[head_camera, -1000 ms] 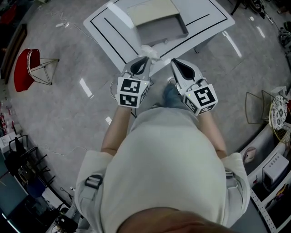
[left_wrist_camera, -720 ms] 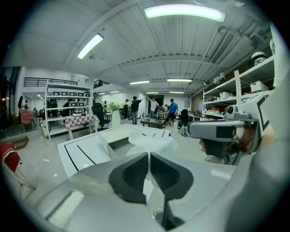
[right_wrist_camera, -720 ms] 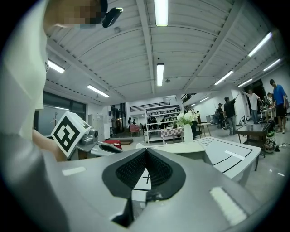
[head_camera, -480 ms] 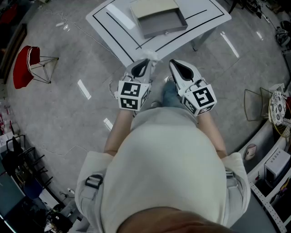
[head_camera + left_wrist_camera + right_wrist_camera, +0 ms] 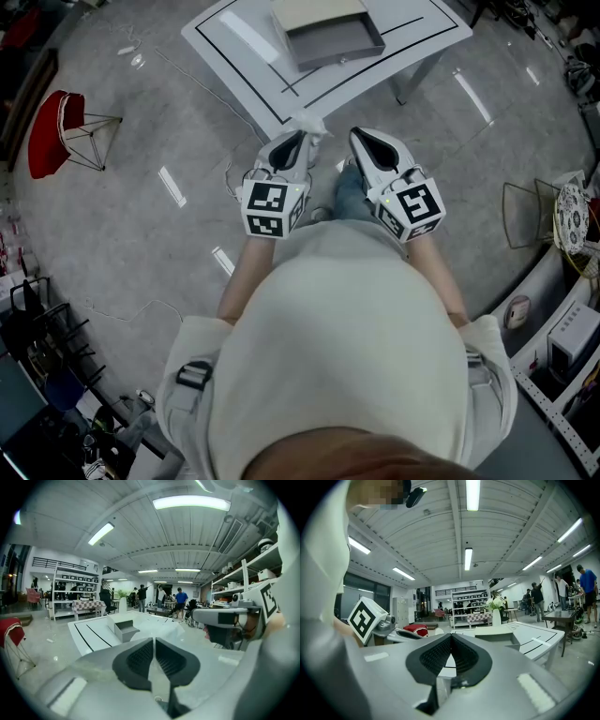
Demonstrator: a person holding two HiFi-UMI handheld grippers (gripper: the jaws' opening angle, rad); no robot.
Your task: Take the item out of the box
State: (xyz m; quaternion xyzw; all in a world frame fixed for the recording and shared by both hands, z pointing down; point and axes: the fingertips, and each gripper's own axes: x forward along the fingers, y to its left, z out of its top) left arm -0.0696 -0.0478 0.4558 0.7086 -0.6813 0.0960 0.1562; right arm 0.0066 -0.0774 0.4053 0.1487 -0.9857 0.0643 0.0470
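1. I count two hand-held grippers, the left hand-held gripper [image 5: 296, 133] and the right hand-held gripper [image 5: 358, 137].
2. Each one has one cube on it, the left cube [image 5: 272, 208] and the right cube [image 5: 412, 206]. The cubes have black-and-white square marks on them. The marks are shapes, not words.
3. There is one white desk [image 5: 234, 42] with black lines on top.
4. One grey box [image 5: 337, 39] sits on the desk, and it is open. One flat beige piece [image 5: 317, 11] lies at the far side of the box.
5. There is one white item [image 5: 309, 123], and it is all scrunched up. It is out of the box, at the tip of the left hand-held gripper, right by the near corner of the desk.
6. The item sticks out forward from the jaws, toward the desk. It is too scrunched for me to tell its long side.
7. The left hand-held gripper is squeezed tight on the white item. The right hand-held gripper is closed, with nothing in it.
8. One red chair [image 5: 49, 131] stands on the floor, well apart from the desk.
9. A few people [image 5: 180, 599] stand far back in the room. They are too small to count.
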